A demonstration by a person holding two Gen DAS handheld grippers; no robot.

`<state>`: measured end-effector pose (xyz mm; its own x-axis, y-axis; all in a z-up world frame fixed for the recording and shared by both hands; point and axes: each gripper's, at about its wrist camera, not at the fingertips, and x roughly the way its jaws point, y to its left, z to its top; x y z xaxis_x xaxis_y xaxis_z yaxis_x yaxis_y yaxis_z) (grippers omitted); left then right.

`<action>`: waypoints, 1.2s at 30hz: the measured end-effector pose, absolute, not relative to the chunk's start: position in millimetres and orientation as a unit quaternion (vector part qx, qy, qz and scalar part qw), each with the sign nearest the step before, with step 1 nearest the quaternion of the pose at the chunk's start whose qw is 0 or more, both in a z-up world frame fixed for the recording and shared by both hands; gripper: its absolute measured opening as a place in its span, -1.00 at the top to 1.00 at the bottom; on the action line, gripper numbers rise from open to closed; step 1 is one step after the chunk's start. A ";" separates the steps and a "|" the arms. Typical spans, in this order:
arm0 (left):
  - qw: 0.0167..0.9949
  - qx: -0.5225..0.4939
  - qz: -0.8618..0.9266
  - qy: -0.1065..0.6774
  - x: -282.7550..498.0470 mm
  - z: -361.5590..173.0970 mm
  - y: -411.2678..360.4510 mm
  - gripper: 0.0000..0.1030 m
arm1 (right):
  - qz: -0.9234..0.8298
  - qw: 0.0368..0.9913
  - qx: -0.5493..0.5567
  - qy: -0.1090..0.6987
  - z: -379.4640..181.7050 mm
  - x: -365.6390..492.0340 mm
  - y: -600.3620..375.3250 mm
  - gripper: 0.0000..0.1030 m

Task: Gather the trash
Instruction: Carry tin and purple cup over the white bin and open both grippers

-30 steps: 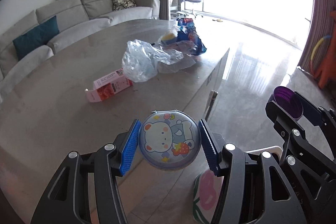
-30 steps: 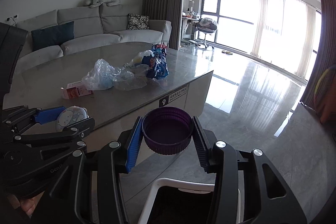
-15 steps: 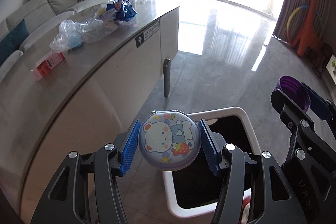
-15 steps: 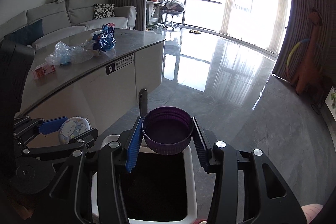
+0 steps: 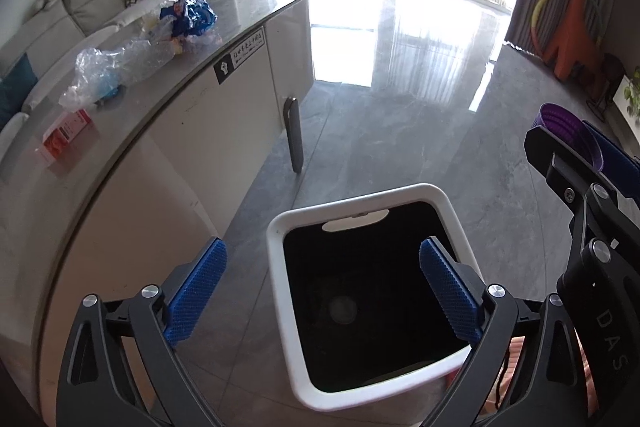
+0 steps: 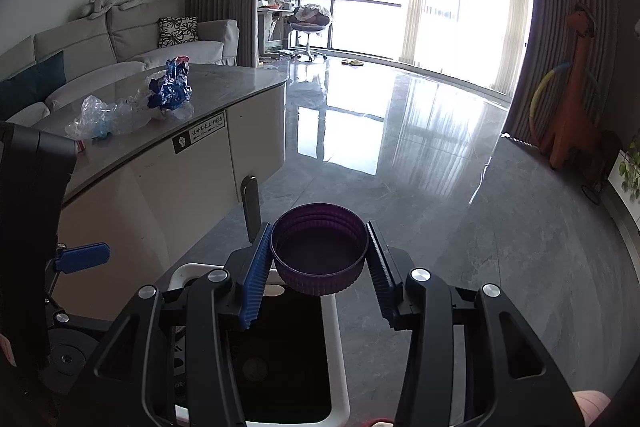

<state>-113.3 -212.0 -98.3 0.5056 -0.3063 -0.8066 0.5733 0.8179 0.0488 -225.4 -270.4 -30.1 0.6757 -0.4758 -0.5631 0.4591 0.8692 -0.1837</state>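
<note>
Trash: purple lid [image 6: 319, 254] pinched in right gripper [image 6: 318, 269] fingers over bin [image 5: 280, 291]; left gripper [image 5: 323, 294] fingers wide, empty; early release could bounce off rim

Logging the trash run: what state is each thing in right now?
left claw: open, empty, over the bin.
right claw: shut on purple lid, hollow side up.
white bin: uncovered, dark inside, standing on the floor.
clear plastic bag: crumpled on the counter.
blue wrapper: crumpled on the counter.
pink box: lying flat on the counter.
</note>
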 end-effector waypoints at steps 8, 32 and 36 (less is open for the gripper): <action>0.866 0.156 -0.240 0.409 -108.9 -87.4 -196.3 -0.90 | -0.249 0.915 -0.011 0.316 -32.3 -225.8 -268.6 0.08; 0.914 0.100 -0.145 0.367 -82.7 -44.5 -110.8 -0.90 | -0.228 0.914 -0.013 0.336 -57.7 -209.9 -245.6 -0.92; 0.914 0.095 -0.144 0.367 -81.3 -43.9 -109.7 -0.90 | -0.226 0.918 -0.008 0.326 -50.7 -208.4 -243.1 -0.92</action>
